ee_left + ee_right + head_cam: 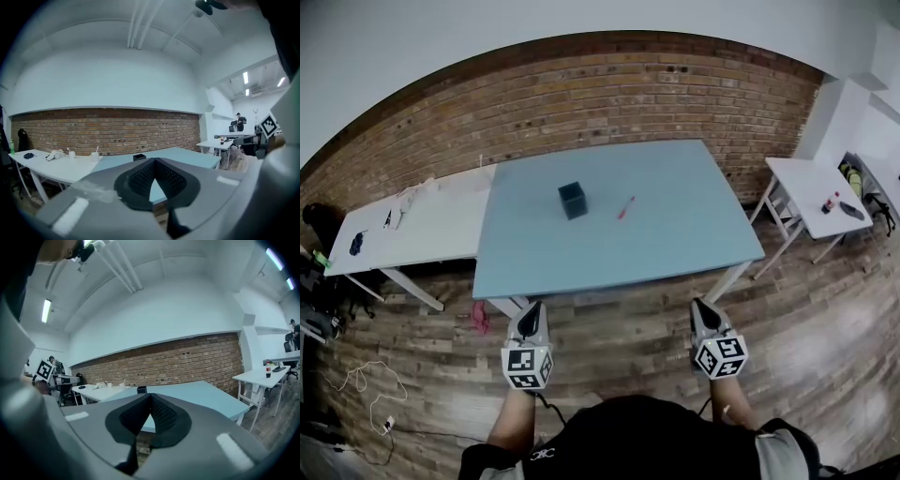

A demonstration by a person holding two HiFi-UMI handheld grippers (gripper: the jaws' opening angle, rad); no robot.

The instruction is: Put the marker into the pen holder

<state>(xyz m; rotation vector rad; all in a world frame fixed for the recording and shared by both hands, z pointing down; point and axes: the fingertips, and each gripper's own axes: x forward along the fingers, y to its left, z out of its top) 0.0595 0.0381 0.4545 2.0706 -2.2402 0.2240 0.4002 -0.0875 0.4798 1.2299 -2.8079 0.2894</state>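
Barely begun: left gripper, right gripper both pressed together, empty, off blue table's near edge; next reach thin red marker.

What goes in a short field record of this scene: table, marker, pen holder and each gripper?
table: blue, bears both things
pen holder: dark, upright, near the table's middle
marker: red, lying flat, right of the pen holder, apart
left gripper: shut, empty, short of the table
right gripper: shut, empty, short of the table
task: not begun
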